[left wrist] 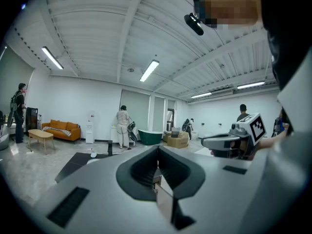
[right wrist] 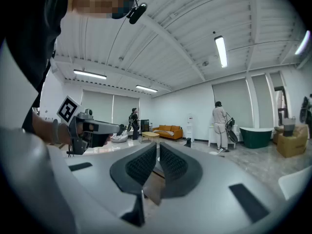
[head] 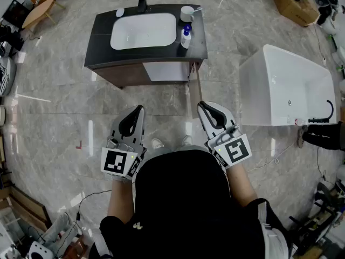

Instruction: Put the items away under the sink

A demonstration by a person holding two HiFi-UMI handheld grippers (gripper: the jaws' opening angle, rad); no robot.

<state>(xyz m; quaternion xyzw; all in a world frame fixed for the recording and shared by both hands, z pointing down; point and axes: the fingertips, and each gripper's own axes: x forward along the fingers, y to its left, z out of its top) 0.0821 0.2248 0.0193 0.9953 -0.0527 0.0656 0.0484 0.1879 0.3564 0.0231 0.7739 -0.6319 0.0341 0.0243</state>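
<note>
The dark vanity (head: 102,42) with its white basin (head: 144,31) stands ahead of me on the floor. On its right end are a white cup (head: 187,13) holding a toothbrush and a small blue bottle (head: 185,36). A cabinet door (head: 193,88) under the counter hangs open towards me. My left gripper (head: 140,109) and right gripper (head: 201,106) are held side by side in front of my body, well short of the vanity. Both are shut with nothing in them. Jaws of the left gripper (left wrist: 157,152) and right gripper (right wrist: 158,150) meet, tilted upward.
A white bathtub (head: 285,85) stands to the right of the vanity. A cardboard box (head: 294,4) sits at the far right, a wooden table (head: 40,9) at the far left. Cables and gear lie along the floor's edges. Several people stand in the distance.
</note>
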